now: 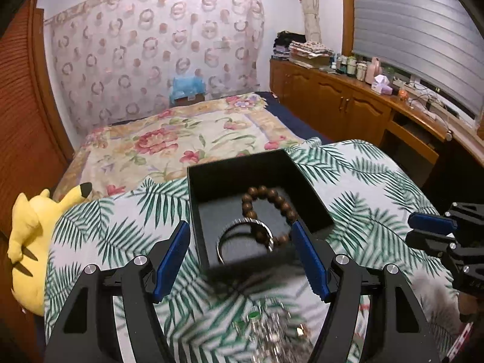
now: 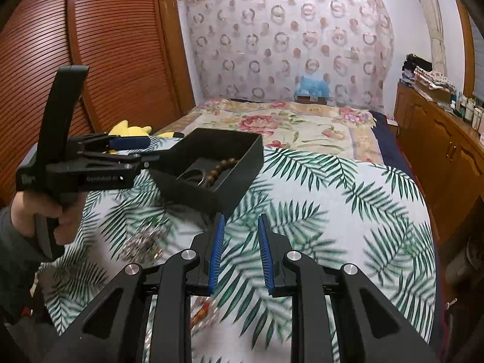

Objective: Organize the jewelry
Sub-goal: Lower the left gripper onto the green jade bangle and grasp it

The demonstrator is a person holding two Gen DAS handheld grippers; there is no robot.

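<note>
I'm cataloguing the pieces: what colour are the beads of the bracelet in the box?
Brown, wood-like beads, clearest in the left wrist view.

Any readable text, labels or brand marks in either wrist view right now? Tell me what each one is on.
"GenRobot AI": my best reading of the small pale print on the side of the left gripper body, right wrist view; soft.
A pale mark at the rear end of that body: too cut off to read.
Bottles on the wooden cabinet: labels too small.
Black box: no print visible.
</note>
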